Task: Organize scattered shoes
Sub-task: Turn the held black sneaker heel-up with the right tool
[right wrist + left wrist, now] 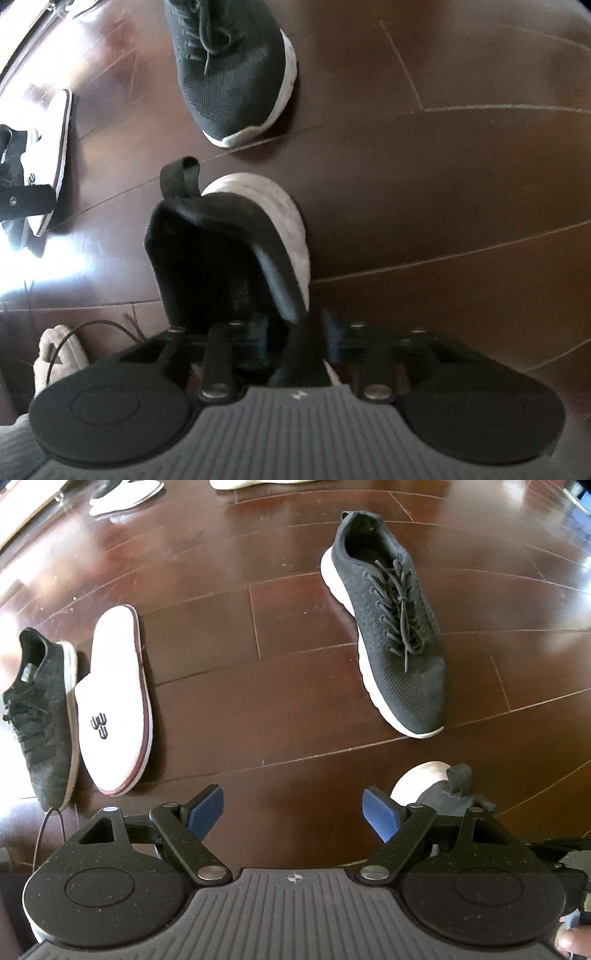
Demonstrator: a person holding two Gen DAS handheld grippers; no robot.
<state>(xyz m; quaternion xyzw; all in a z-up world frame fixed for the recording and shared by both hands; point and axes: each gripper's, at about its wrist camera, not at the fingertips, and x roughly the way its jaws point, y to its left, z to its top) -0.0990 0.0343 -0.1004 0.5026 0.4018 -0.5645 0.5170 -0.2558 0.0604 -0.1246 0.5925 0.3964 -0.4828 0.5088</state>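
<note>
My right gripper [295, 332] is shut on the collar of a black sneaker [221, 251] with a white sole, heel pointing away; the same sneaker's heel [432, 782] shows just right of my left gripper [293, 812], which is open and empty above the floor. A matching black laced sneaker [391, 627] stands ahead on the right, its toe [236, 74] close to the held shoe. At the left lies another black sneaker [40, 716] beside a white slipper [114, 701] with a dark logo.
Dark wooden plank floor [258, 720] all around. More white slippers [125, 494] lie at the far edge. A thin cable [44, 834] trails near the left sneaker. A pale cloth item [59, 354] sits at lower left in the right wrist view.
</note>
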